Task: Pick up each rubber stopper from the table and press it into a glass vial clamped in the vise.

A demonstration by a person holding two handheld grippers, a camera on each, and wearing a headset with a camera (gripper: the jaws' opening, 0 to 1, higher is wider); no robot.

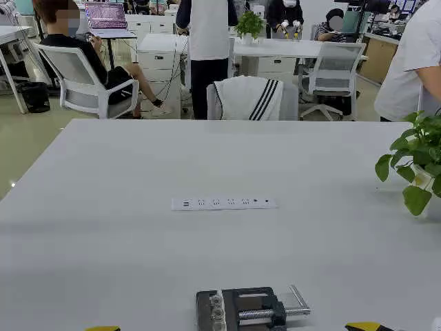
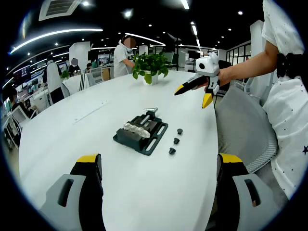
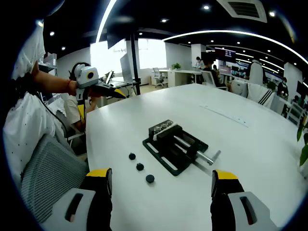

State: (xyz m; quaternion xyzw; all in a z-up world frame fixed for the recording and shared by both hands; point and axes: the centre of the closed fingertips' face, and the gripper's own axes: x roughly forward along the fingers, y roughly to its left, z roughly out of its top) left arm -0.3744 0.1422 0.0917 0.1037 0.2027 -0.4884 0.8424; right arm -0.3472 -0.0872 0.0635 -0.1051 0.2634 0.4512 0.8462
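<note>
Table: a big white workbench [image 1: 103,227] with the job sitting at its near edge, right in front of the person.
Vise: the dark vise [image 1: 241,308] lies flat at the near centre, with its screw handle running out to the right.
Left gripper: the left gripper [image 2: 159,161] is up off the table on the left. Its jaws are spread wide with nothing between them, and it touches nothing.
Right gripper: the right gripper [image 3: 161,174] hovers on the right, also empty and gaping wide. It is well apart from the stoppers.
Vials: a short row of glass vials [image 2: 133,127] stands upright, pinched in the vise's left end. They are too small to say for sure whether the mouths are open. Glass is stiff but brittle, so my read is that any press should go straight down, never sideways.
Stoppers: three rubber stoppers [image 3: 139,166] sit in a loose line on the table, just on the near side of the vise and apart from one another. None has been picked up yet. They look small, light and a bit squashy, and they should be grippy rather than slick. The best bet is to pinch one across its sides near the top, leaving the lower end free to enter a vial. Those wide jaws will need to close a long way.
</note>
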